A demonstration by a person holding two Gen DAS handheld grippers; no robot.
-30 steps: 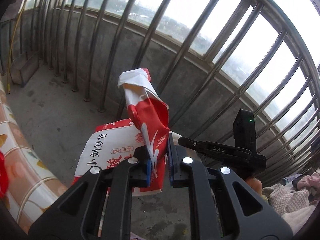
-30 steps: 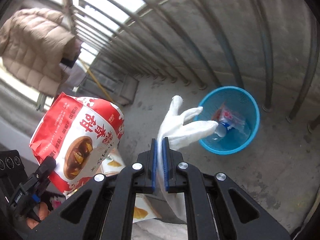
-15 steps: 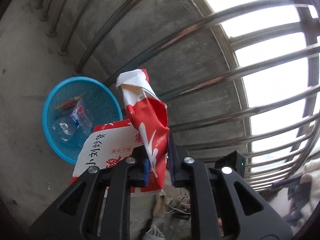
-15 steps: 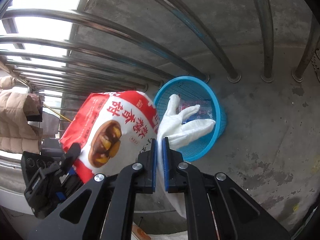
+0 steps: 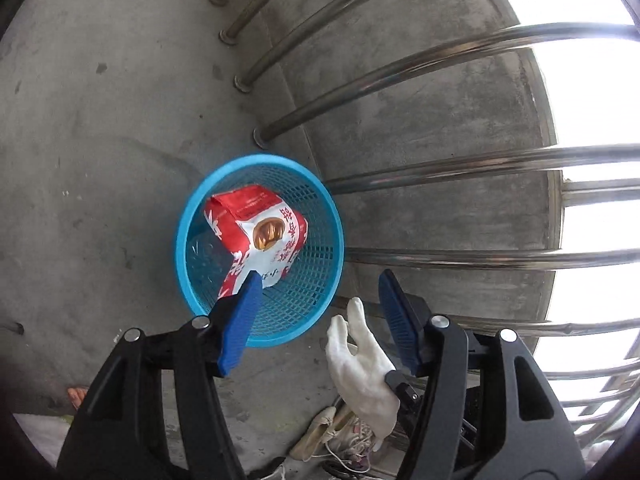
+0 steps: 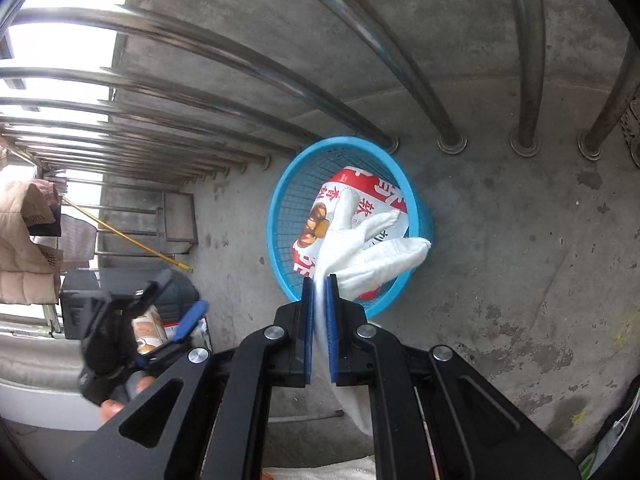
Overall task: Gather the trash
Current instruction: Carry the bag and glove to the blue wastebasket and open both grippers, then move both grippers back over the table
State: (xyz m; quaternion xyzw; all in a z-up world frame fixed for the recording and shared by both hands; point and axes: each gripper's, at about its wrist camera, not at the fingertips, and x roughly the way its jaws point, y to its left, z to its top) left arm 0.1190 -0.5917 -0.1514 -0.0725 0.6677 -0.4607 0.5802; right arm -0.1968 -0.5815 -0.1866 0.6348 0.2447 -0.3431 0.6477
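A round blue mesh basket [image 5: 188, 264] [image 6: 276, 216] stands on the concrete floor by the railing. A red and white snack bag [image 5: 260, 232] [image 6: 360, 184] lies inside it, free of any grip. My left gripper [image 5: 320, 308] hangs above the basket's near rim, its jaws opening with nothing between the blue pads. My right gripper [image 6: 319, 308] is shut on a white glove [image 6: 372, 248] whose fingers droop over the basket. In the left wrist view the glove [image 5: 360, 364] shows at the lower right.
Steel railing bars [image 5: 400, 64] [image 6: 224, 60] rise from a low concrete wall just behind the basket. Shoes [image 5: 336, 432] lie on the floor near the left gripper. A beige padded jacket [image 6: 20, 240] hangs at the far left. Bare concrete floor [image 6: 520, 240] spreads right of the basket.
My left gripper swung down over the basket and opened; the snack bag dropped into the basket. My right gripper came down too, carrying the glove over the basket.
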